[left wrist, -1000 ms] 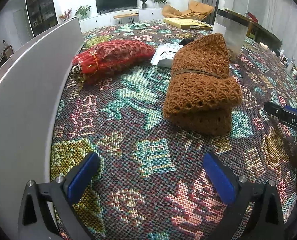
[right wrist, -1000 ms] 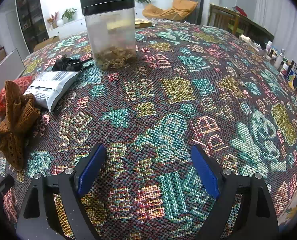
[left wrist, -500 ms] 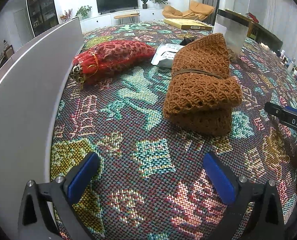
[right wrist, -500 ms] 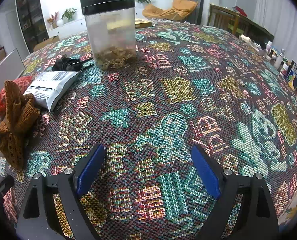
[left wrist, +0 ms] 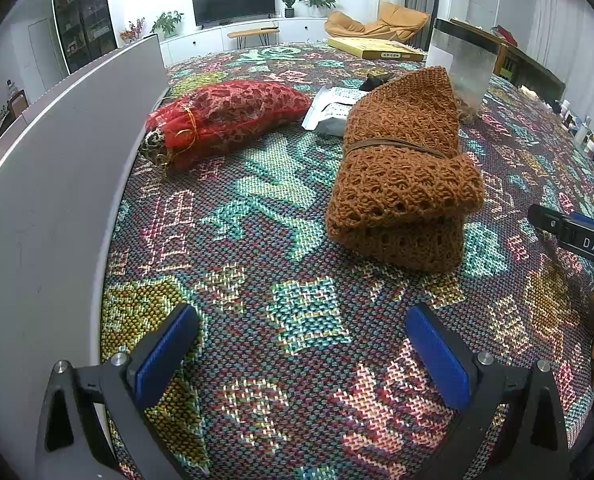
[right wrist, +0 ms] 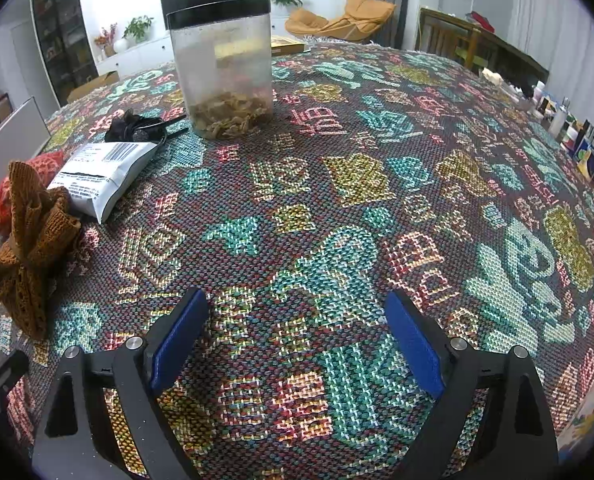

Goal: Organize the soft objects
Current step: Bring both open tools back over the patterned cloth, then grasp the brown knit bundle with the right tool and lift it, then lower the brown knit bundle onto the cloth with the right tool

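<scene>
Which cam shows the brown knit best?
Left wrist: the brown knit sits near centre, whole, its fold and band clear. Right wrist catches it only at the left edge, small and distorted.

desk cover (left wrist: 305, 316): we see coarse woven cloth, matt, with a rough, pebbly weave in many colours.
brown knitted bundle (left wrist: 401, 184): we read it as open, loopy yarn knit, matt and fuzzy, bound by a thin brown band.
red pouch (left wrist: 225, 118): sheer mesh cloth with a faint sheen, tied with shiny gold cord.
white packet (right wrist: 101, 172): smooth printed film, slightly glossy.
clear canister (right wrist: 225, 68): cloudy see-through plastic with a glossy black lid.
grey panel (left wrist: 45, 208): smooth, matt, hard surface.
left tongs (left wrist: 301, 352): matt black plastic arms, ribbed blue pads, bright metal screws.
right tongs (right wrist: 297, 340): we see the same black plastic, blue pads, metal screws.
</scene>
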The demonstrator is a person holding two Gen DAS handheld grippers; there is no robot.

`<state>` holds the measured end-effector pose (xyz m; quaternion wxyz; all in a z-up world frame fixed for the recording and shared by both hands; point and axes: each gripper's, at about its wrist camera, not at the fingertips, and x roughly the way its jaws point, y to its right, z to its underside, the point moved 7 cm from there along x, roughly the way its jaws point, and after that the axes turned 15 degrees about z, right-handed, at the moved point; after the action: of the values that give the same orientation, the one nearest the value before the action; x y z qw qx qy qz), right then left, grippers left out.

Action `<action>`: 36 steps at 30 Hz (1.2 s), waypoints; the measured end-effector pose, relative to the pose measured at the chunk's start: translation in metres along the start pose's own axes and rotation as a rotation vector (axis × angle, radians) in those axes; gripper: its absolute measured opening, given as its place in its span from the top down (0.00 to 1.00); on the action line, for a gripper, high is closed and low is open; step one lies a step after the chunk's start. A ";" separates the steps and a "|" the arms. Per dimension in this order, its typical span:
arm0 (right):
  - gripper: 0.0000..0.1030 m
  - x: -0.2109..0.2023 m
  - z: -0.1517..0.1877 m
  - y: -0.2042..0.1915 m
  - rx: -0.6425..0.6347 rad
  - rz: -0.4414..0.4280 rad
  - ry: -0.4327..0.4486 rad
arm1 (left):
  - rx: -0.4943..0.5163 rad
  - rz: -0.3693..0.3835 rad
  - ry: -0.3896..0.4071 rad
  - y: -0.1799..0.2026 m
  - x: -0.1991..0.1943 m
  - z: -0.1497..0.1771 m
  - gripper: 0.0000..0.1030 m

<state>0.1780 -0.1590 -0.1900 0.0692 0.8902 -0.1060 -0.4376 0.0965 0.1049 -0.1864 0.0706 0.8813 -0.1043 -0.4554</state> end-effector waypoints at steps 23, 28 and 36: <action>0.39 -0.044 -0.009 -0.171 -0.174 -0.571 -0.305 | -0.002 -0.001 0.002 0.000 0.001 0.000 0.00; 0.40 -0.049 -0.009 -0.107 -0.217 -0.409 -0.169 | -0.002 -0.001 0.002 0.000 0.000 0.000 0.00; 0.40 -0.024 -0.049 0.014 -0.120 -0.111 -0.024 | -0.002 -0.001 0.003 -0.001 0.001 0.000 0.00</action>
<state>0.2007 -0.1653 -0.1394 0.0966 0.8837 -0.0308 -0.4570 0.0968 0.1057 -0.1874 0.0712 0.8819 -0.1033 -0.4544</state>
